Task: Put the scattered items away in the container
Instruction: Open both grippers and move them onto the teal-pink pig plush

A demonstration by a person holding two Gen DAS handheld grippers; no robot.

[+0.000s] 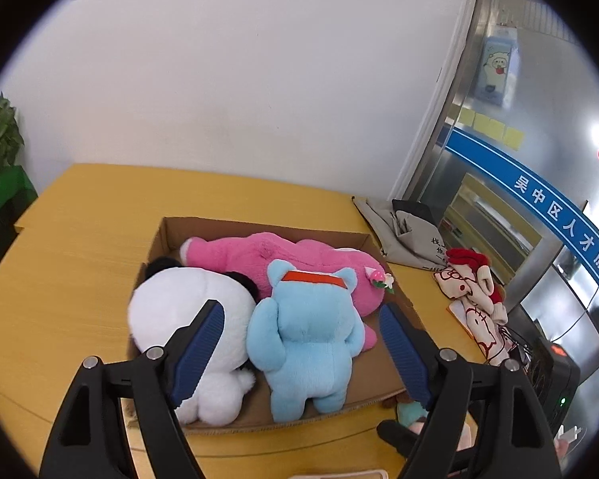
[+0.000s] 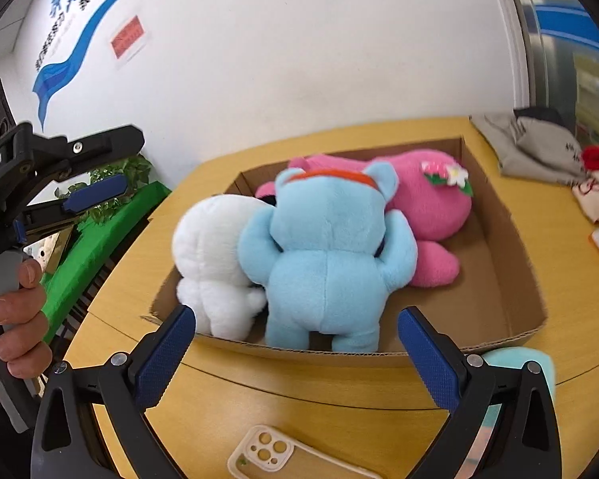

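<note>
Right gripper is spread wide, nothing between the blue pads, hanging just short of the cardboard box and pointing down into it. Left gripper is spread too and empty, pads either side of the blue plush in its own view but not touching it (it also shows at the far left of the right wrist view, held by a hand).

Straight ahead of the right gripper, inside the box, the blue plush stands with its back to the camera. The white plush presses against its left, the pink plush lies behind and to the right.

Still outside: a pale teal soft item just behind the right pad, on the yellow table against the box's near wall, partly hidden, so what it is I can't tell. A clear phone case lies below the gripper, near the bottom edge. Further right, beyond the box, a red-and-cream cloth toy and a grey bag.

Handling, my guess: the teal thing looks light, soft and squashy, no breakage risk; pinch the bulk of it, not a loose edge. The phone case is thin, flat, probably slick; take it across its narrow sides or by one raised edge.
</note>
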